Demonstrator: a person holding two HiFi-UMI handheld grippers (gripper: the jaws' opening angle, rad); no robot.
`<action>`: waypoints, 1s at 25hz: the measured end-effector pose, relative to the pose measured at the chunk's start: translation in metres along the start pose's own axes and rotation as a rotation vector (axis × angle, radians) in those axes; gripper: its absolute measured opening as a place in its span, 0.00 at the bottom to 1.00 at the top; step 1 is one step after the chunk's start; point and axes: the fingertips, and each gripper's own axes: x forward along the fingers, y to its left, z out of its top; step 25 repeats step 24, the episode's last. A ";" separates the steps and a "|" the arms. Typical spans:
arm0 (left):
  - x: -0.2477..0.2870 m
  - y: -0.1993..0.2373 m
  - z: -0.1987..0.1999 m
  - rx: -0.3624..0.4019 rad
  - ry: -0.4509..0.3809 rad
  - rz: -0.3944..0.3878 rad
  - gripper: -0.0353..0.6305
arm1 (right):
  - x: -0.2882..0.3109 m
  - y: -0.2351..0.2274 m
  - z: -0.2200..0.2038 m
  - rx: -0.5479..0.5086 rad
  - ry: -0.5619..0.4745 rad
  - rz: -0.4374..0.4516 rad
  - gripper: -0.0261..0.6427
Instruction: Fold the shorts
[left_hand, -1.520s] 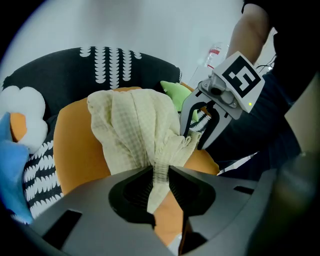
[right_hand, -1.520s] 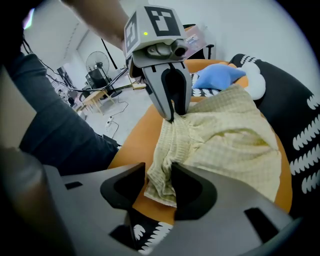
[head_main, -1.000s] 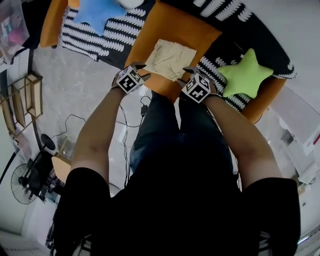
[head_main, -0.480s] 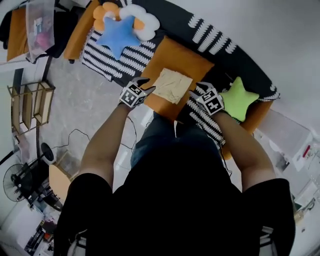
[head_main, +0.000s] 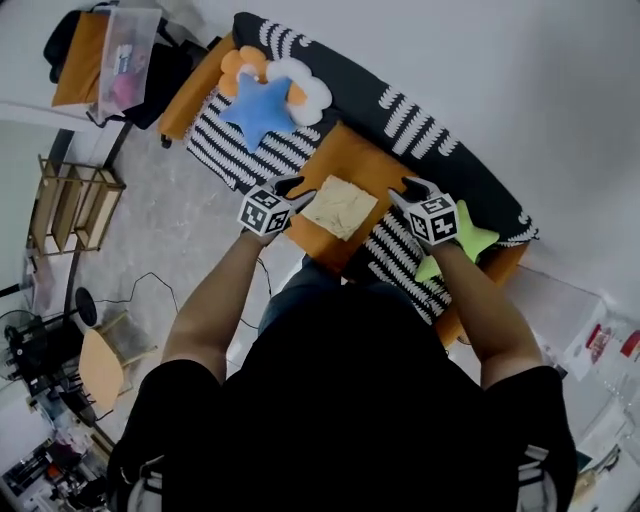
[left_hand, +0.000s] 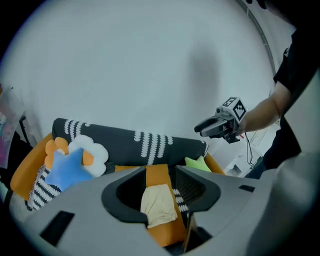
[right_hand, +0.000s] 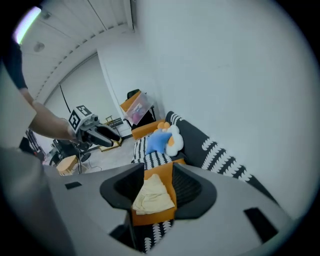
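The cream shorts (head_main: 340, 207) lie folded in a small rectangle on the sofa's orange seat cushion (head_main: 375, 165). Both grippers hang in the air well above them, one at each side. My left gripper (head_main: 293, 190) is open and holds nothing; in its own view the shorts (left_hand: 159, 205) show far below through the gap between its jaws. My right gripper (head_main: 405, 190) is also empty, and its jaws are closing with nothing between them. The right gripper view has the shorts (right_hand: 152, 196) below and the left gripper (right_hand: 100, 136) off to the left.
On the black-and-white patterned sofa (head_main: 420, 115) lie a blue star pillow (head_main: 262, 108), a flower pillow (head_main: 305, 85) and a green star pillow (head_main: 472, 240). A wooden rack (head_main: 75, 200) and a clear box (head_main: 125, 60) stand at the left. Cables lie on the grey floor (head_main: 190, 260).
Both grippers have risen away from the sofa and drawn apart, the right one moving right. The shorts stay folded on the cushion and now look smaller and farther away.
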 end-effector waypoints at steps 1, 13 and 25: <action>-0.006 -0.004 0.007 -0.009 -0.022 0.010 0.36 | -0.008 0.000 0.009 -0.001 -0.018 0.002 0.31; -0.058 -0.035 0.052 -0.076 -0.205 0.136 0.34 | -0.097 -0.007 0.073 -0.054 -0.208 -0.011 0.24; -0.071 -0.062 0.059 -0.085 -0.268 0.175 0.34 | -0.149 -0.026 0.077 -0.047 -0.279 -0.055 0.21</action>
